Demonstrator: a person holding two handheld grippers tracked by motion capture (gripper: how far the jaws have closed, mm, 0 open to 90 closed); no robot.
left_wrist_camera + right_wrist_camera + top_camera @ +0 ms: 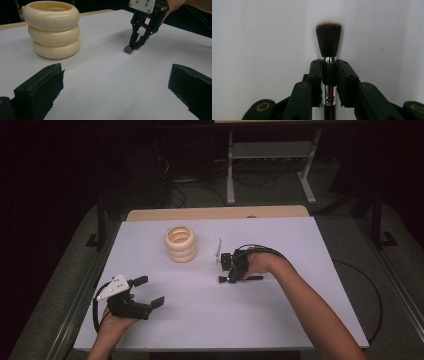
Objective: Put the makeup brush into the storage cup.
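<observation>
The left claw [149, 291] rests open and empty near the table's [280, 320] front-left corner, likely waiting its turn. Toward the back edge stands a stack of three cream rings [181, 243]. Right of centre, the right claw [329, 75] clamps a makeup brush [328, 42] by its ferrule — bristles leading, long axis along the jaws, bristle tip down at the tabletop.
</observation>
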